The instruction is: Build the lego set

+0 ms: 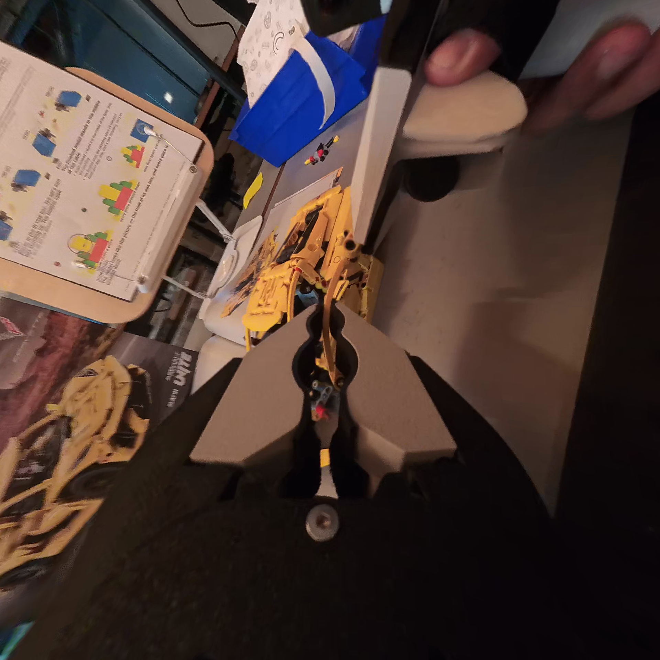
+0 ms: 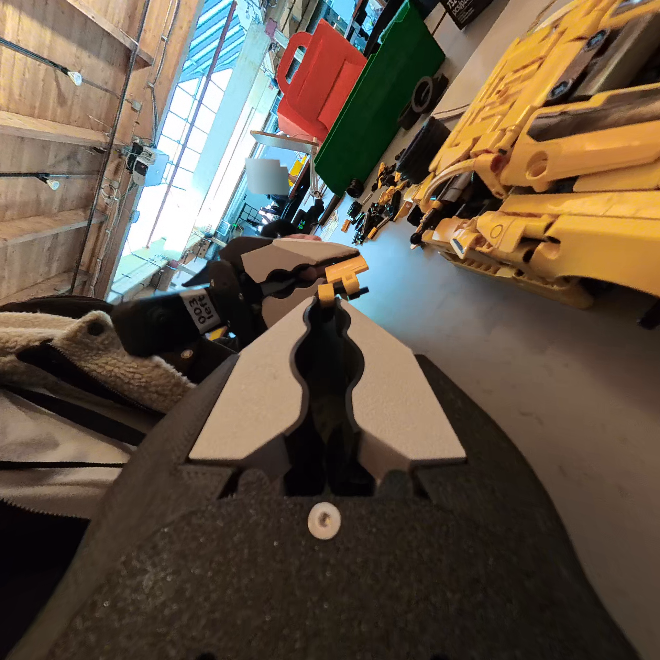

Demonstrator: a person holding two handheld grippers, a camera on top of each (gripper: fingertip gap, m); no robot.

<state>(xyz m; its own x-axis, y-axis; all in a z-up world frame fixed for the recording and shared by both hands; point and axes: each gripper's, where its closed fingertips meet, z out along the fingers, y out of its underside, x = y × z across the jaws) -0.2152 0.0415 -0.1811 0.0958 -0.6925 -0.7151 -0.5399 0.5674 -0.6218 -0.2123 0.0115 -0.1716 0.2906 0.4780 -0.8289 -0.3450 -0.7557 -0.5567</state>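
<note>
Table (image 2: 464, 375): grey, runs through the right half of the right wrist view. Partly built yellow car (image 2: 557, 171) lies on it at upper right, well apart from both tools.

Behind it at upper centre: green bin (image 2: 378, 107), red bin (image 2: 318, 82). Loose black and yellow parts (image 2: 378, 203) are strewn on the table between the bins and the car.

Left wrist view: instruction sheet on a wooden board (image 1: 89, 171) at upper left, box with the car picture (image 1: 71, 410) at lower left, blue bin (image 1: 303, 103) at top centre. The car also shows at mid-frame beyond the tool tips. Frame is blurred.

My left tool (image 2: 343, 264), centre of the right wrist view, is pinching a small yellow sub-assembly (image 2: 348, 273) at its tips, held in the air above the table. In its own view the left tool (image 1: 323, 312) looks nearly pressed together with a thin yellow curved piece running through the gap; I can't tell whether that piece is gripped or just behind.

My right tool (image 2: 325, 303) is pinched on a small yellow part (image 2: 325, 293), which touches the underside of the sub-assembly.

Risks, my read:
- Both grips are tip-only. Off-axis push while mating could rotate either piece out of the jaws.
- Misaligned pins: forcing could pop the sub-assembly apart.
- A dropped piece lands among loose parts or off the table edge.
</note>
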